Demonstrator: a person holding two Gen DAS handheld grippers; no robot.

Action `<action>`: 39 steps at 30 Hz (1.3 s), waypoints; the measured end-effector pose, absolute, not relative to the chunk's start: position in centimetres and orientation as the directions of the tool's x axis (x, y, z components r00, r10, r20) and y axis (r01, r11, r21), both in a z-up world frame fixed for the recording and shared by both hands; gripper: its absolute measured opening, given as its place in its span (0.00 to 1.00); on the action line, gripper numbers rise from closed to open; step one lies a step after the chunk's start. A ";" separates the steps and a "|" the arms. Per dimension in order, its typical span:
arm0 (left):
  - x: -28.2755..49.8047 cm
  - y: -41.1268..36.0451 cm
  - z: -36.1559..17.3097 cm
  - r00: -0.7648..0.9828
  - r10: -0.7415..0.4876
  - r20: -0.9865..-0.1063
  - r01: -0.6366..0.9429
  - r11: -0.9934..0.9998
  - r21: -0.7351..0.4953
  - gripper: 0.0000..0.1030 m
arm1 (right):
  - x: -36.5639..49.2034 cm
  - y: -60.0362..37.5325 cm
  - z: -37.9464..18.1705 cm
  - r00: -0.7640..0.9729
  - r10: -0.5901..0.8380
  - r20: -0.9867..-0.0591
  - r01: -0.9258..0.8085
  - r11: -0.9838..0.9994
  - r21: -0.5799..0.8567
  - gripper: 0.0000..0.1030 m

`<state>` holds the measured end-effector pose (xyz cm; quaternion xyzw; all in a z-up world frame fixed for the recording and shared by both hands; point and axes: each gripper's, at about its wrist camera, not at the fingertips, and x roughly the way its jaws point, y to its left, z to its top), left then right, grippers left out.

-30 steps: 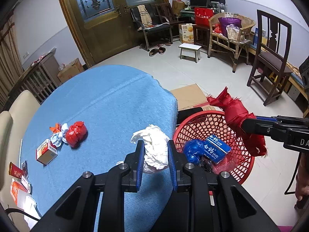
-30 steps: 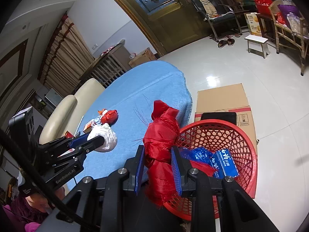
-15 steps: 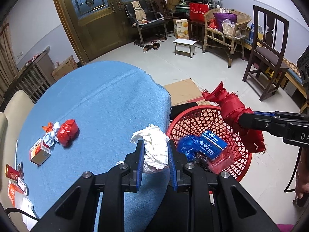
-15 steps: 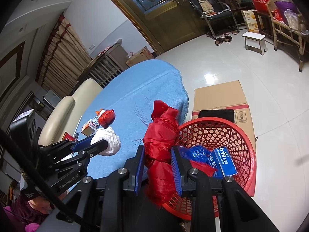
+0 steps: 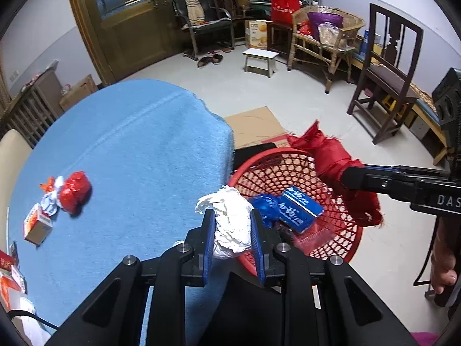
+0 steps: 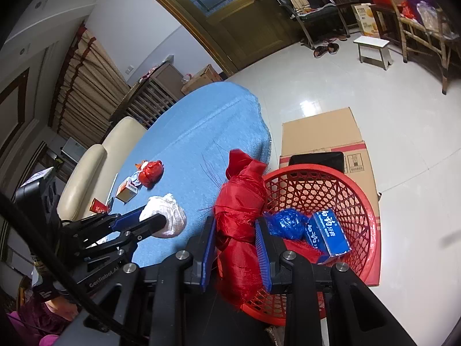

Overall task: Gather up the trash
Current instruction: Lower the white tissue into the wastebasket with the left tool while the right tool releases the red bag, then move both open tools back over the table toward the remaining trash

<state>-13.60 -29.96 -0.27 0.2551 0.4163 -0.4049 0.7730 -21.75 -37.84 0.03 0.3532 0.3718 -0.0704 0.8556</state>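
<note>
Left gripper [image 5: 232,232] clamped on white wad [image 5: 233,225]; right gripper [image 6: 235,240] clamped on red bundle [image 6: 240,216]. Both probably at basket [image 5: 291,170] rim. Carry each over centre, then release. More trash [image 5: 70,191] left on table [image 5: 138,144].

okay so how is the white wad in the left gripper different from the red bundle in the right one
The white wad is pale crumpled paper or plastic, compact and rounded; the red bundle is shiny red fabric, longer, with frayed ends. The wad sits at the edge of the blue tablecloth, while the bundle hangs over the red basket. Both are clamped between blue fingers and not yet dropped in.
</note>
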 end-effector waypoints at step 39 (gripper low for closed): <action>-11.3 -23.6 0.5 0.375 -0.461 -0.804 0.774 0.633 -0.002 0.50 | -19.8 -37.2 -1.1 0.664 0.077 -0.744 0.467 0.735 0.492 0.65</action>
